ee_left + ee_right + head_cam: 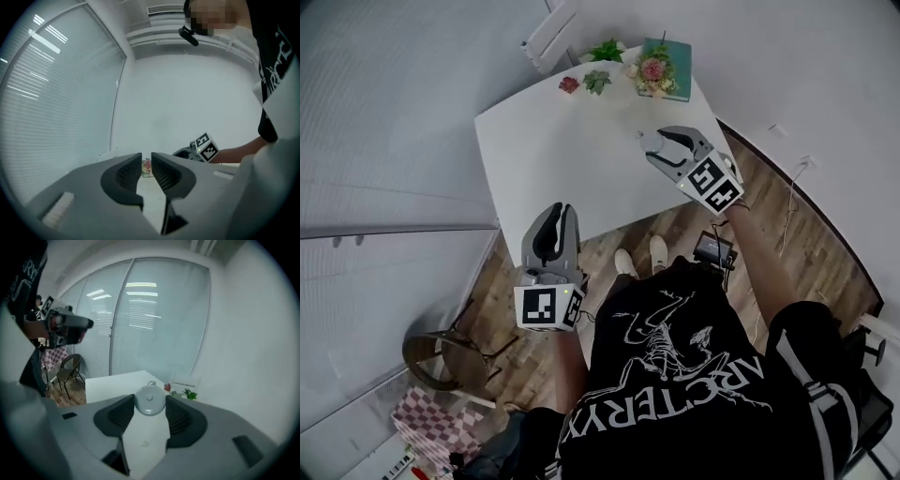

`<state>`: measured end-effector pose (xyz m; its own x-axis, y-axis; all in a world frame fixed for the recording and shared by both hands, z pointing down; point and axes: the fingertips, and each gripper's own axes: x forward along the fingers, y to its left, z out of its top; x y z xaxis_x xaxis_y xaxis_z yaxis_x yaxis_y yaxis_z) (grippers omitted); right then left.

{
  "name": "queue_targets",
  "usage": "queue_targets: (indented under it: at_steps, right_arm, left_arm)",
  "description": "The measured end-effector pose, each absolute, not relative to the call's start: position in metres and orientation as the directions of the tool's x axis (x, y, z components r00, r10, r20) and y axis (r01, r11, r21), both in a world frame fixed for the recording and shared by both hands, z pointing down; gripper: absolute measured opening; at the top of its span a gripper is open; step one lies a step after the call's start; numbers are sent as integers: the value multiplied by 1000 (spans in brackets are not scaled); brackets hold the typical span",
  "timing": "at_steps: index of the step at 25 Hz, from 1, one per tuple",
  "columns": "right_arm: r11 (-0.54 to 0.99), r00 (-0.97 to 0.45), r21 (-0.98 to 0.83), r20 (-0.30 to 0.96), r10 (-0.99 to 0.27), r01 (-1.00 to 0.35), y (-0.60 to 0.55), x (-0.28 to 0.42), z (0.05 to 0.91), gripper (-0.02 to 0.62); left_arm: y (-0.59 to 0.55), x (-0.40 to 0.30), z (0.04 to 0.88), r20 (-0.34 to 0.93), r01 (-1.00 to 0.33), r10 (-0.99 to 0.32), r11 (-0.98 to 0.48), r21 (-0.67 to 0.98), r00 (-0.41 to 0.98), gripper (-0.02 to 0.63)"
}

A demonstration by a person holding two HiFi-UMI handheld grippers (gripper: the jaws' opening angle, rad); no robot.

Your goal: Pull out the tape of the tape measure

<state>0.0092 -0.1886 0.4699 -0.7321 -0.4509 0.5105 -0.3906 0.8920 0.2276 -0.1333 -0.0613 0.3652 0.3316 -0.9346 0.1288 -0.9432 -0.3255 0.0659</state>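
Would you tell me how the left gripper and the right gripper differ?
The right gripper clamps a round grey tape measure in its jaws; the left gripper has jaws nearly together, empty. The right hangs over the white table; the left sits by its near edge. Both carry a marker cube.

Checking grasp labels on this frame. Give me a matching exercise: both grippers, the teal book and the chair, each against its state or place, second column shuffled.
1. left gripper
2. right gripper
3. teal book
4. chair

A. on the wooden floor, clear of the table
B. shut on the tape measure
C. at the table's far edge
D. shut, nothing between its jaws

Pairs: 1-D, 2-B, 3-C, 4-A
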Motion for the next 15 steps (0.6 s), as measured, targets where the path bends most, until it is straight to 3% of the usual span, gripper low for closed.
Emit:
queue_targets:
  at_steps: [2,7,10,15]
  right_arm:
    - [881,-742,297,476,-472,-369,-179,16,436,218]
    - [812,-739,506,420,-527,-291,-160,24,371,218]
    - [786,-735,559,410,-540,-265,-153,26,354,218]
    - [777,-758,596,406,-510,-204,-140,18,341,218]
  left_arm:
    - [-70,-124,372,130,-914,-907,-387,119,401,117]
    - [-87,-107,385,111,-831,-844,-478,285,524,238]
    - [-94,-111,388,96,-812,-849,-456,365,520,377]
    - [-102,-120,391,81,-798,-862,-424,428,501,457]
